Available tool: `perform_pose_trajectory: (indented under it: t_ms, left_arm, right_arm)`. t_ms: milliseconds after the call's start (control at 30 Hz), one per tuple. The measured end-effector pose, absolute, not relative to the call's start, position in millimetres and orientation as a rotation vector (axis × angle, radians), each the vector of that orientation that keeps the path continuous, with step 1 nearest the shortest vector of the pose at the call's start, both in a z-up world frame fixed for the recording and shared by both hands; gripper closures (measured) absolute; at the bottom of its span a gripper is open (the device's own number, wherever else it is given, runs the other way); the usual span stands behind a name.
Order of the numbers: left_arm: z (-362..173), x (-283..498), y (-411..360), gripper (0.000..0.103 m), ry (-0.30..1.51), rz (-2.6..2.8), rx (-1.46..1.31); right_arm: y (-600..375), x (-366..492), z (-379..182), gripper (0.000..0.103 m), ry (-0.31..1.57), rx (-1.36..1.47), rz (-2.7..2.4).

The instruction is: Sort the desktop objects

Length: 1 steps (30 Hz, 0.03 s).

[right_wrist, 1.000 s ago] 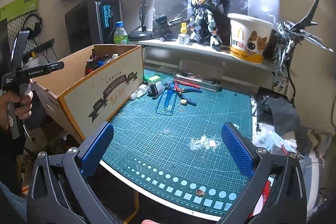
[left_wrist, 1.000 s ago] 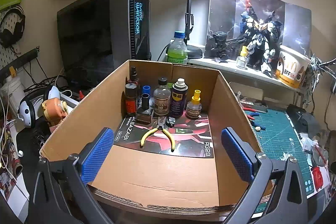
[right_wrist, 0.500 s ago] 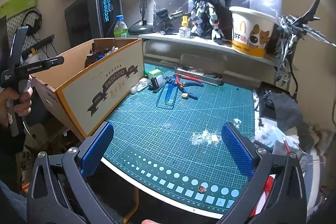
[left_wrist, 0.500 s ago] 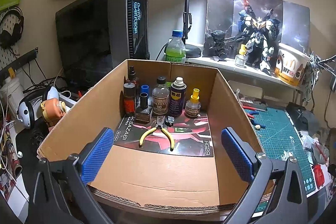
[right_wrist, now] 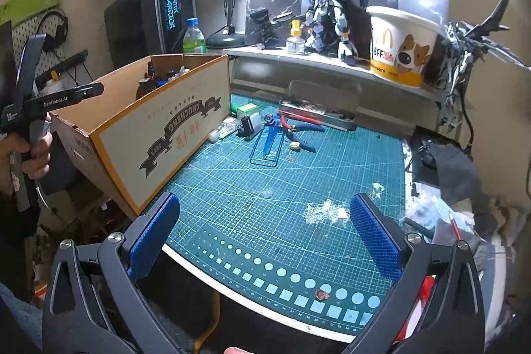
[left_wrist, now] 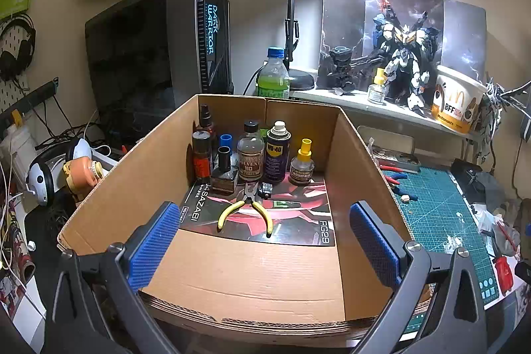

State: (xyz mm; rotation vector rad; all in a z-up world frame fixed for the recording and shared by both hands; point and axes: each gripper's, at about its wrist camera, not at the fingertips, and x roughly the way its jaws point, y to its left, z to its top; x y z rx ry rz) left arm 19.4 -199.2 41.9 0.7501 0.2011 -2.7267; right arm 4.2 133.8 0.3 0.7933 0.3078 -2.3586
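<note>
- Blue ribbed pads line both fingers of the right gripper, which is spread wide and holds nothing; it hangs over the near edge of the cutting mat.
- Green gridded vinyl, the mat is flat and mostly bare in its middle, with pale scrap crumbs toward its right edge.
- Loose tools lie straight ahead of the right gripper, near the mat's far edge: a blue wire stand, long axis running near-to-far, and red-and-blue nippers lying roughly left-to-right, close beside a metal tin.
- Judgement: the right gripper is the nearer one for these items; the nippers' crosswise axis suits a straight approach.
- Corrugated brown board forms the cardboard box at the mat's left edge; the left gripper, likewise released and empty, points into it from its near wall.
- Already inside: yellow-handled pliers on a glossy printed sheet, then upright bottles along the far wall, among them a spray can.
</note>
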Motion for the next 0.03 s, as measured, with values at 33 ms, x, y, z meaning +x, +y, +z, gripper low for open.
perform_pose_trajectory:
  t_ms: [33]
  left_arm:
    - [42.1, 19.5, -198.6, 0.0, 0.198, -2.727, 0.748]
  right_arm:
    - [133.8, 4.4, 0.1, 0.0, 0.309, 0.794, -2.359]
